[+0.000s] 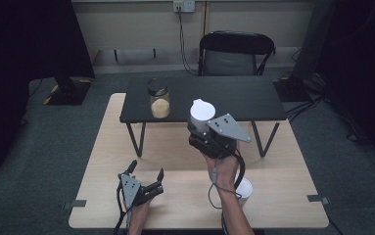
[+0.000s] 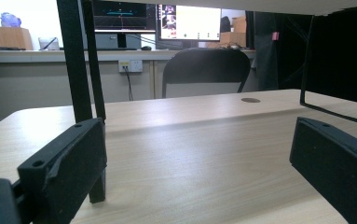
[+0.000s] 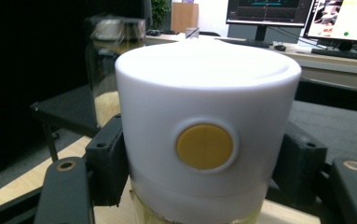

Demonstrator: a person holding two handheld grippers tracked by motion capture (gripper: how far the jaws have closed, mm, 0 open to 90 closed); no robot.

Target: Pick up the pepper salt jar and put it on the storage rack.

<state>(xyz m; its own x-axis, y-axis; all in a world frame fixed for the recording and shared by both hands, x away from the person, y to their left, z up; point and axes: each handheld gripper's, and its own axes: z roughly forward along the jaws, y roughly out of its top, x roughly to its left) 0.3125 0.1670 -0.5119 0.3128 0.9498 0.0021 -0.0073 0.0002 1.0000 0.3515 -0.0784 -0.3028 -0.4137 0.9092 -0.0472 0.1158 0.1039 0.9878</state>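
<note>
A white-lidded container (image 1: 202, 113) with a round yellow button on its lid (image 3: 204, 93) and yellowish contents below is held up above the wooden table (image 1: 283, 196), at the front edge of the low black table (image 1: 234, 95). My right gripper (image 1: 202, 128) (image 3: 204, 172) is shut on it, one jaw pressing on each side. My left gripper (image 1: 147, 169) (image 2: 199, 163) rests on the wooden table near its front left, open wide with nothing between its jaws. A glass jar (image 1: 159, 103) (image 3: 113, 70) with pale yellow grains stands on the black table's left part.
A white cup (image 1: 245, 190) stands on the wooden table beside my right forearm. The black table's thin legs (image 2: 80, 60) rise just ahead of the left gripper. A black chair (image 1: 236, 54) stands behind the black table.
</note>
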